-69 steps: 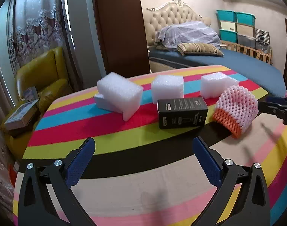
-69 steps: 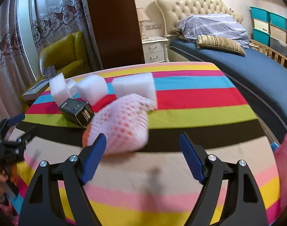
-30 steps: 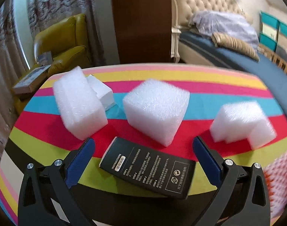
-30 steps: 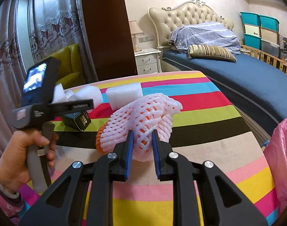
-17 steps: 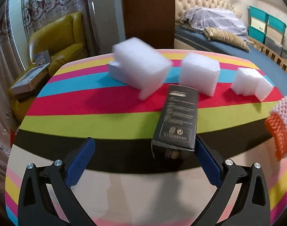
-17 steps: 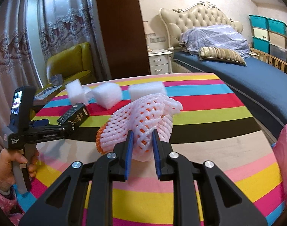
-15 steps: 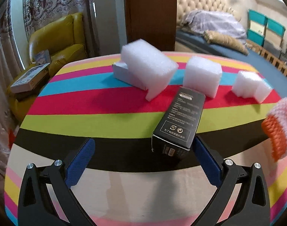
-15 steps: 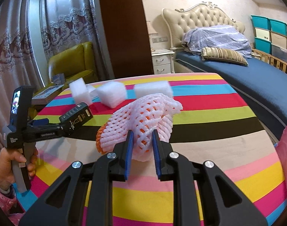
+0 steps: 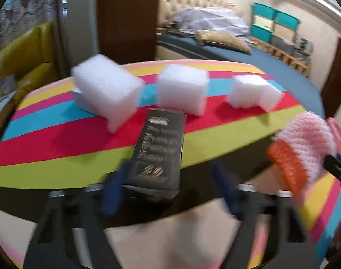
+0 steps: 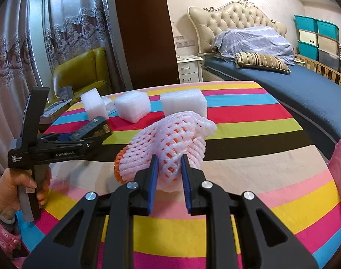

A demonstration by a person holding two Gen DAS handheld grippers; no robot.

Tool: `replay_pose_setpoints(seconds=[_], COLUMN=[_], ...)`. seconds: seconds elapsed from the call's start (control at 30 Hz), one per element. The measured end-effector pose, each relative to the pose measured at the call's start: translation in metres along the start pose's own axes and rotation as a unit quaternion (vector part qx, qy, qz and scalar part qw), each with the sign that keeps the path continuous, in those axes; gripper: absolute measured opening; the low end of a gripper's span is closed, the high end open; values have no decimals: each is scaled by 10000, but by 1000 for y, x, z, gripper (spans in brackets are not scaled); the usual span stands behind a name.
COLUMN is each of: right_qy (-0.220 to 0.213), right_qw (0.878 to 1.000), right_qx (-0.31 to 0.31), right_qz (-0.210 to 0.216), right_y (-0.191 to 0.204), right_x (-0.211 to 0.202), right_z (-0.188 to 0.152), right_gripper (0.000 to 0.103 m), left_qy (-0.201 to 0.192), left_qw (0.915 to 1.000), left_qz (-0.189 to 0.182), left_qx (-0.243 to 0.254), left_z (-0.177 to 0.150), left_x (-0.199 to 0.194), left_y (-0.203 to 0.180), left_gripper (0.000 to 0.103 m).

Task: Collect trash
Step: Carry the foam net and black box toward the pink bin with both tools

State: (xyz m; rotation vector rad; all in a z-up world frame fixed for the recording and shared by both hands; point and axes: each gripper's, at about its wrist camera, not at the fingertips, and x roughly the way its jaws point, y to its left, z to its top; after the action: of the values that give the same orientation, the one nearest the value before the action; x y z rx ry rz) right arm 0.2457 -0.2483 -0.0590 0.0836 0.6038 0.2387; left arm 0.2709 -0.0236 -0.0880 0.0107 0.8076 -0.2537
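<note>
Three foam blocks (image 9: pixel 181 92) behind black box (image 9: pixel 159 152)

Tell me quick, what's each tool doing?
Left tool: just been closing around the black box, grip unclear.
Right tool: shut on the foam net.

Right claw (image 10: pixel 168 172) clamped, left claw (image 9: pixel 168 179) closing

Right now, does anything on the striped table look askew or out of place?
Yes. The leftmost white foam block leans tilted on a flat white box instead of lying flat. The other two white foam pieces sit squarely on the striped tablecloth.
</note>
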Motion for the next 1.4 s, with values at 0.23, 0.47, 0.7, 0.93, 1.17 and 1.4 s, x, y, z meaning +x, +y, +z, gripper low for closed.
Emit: replay_pose_setpoints(seconds=[0.23, 0.47, 0.7, 0.93, 1.17, 1.4], right_qy=[-4, -34, -133, -325, -629, -894], right_qw=[9999, 9999, 9997, 9990, 9962, 9917], right_qx=[-118, -89, -39, -9, -1, 21], right_qz=[-60, -139, -196, -310, -603, -921], right_y=[7, 6, 1, -6, -18, -37], right_x=[-7, -14, -23, -39, -64, -90], right_z=[-4, -5, -8, -10, -10, -9], right_gripper=[20, 20, 20, 20, 20, 20], left_qy=[-207, -393, -619, -849, -1142, -1234], left_qw=[9992, 9979, 9967, 9941, 9884, 9838], left_qz=[-253, -310, -320, -523, -809, -1057], left_qx=[250, 418, 414, 431, 597, 753], left_z=[-13, -29, -34, -30, -26, -16], left_x=[-20, -39, -50, -65, -81, -84], left_y=[-25, -46, -59, -76, -112, -140], left_gripper=[38, 38, 38, 38, 38, 38])
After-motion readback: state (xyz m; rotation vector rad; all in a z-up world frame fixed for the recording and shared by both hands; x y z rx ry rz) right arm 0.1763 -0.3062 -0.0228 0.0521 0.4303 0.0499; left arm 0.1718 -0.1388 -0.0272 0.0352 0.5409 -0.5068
